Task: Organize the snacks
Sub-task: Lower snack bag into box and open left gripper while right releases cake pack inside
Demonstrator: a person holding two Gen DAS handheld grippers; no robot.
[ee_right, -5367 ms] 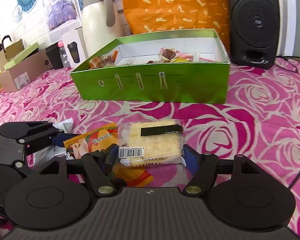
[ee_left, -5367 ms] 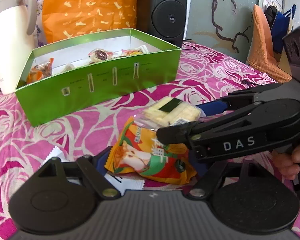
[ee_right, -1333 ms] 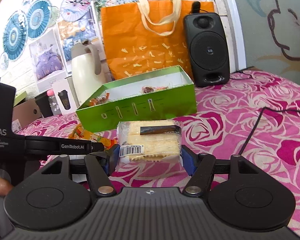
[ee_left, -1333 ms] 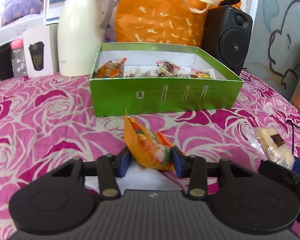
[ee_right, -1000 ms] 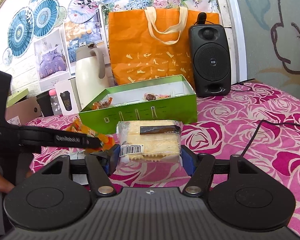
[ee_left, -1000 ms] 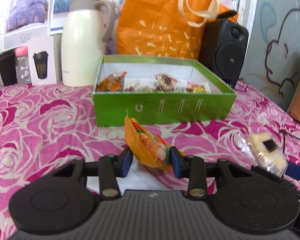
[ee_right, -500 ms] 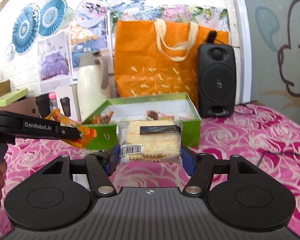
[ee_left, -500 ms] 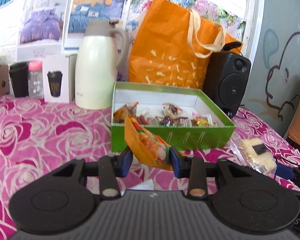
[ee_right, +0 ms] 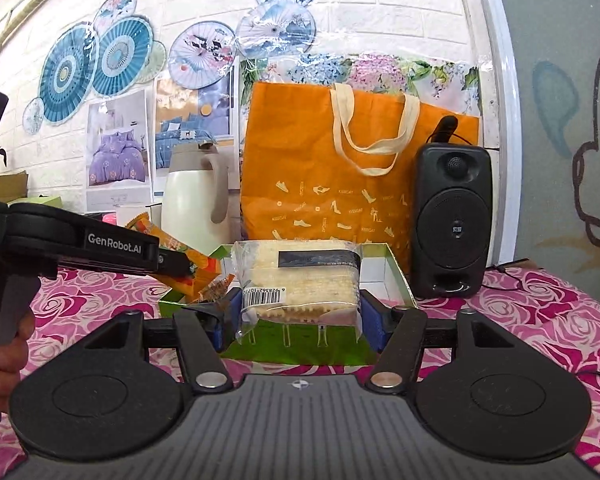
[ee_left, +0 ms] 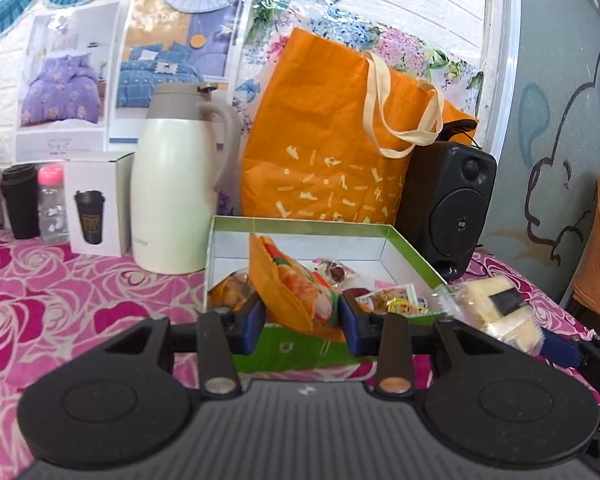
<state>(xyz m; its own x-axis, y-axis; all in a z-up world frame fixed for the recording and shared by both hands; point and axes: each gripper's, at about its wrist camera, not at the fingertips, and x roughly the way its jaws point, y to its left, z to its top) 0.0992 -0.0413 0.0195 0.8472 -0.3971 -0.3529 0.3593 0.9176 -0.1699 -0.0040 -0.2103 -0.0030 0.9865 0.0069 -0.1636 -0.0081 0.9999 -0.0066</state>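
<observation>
On table: green box [ee_left: 410, 249], several wrapped snacks, perhaps candies | both grippers gripping packets

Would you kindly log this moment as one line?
left tool: grips orange snack packet | right tool: grips clear cracker pack | green box: ahead, open

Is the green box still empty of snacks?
No. The left wrist view shows several wrapped snacks already lying inside the green box.

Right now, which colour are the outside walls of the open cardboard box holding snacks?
Bright green outside, white inside: the open cardboard box. The left wrist view shows it best.
</observation>
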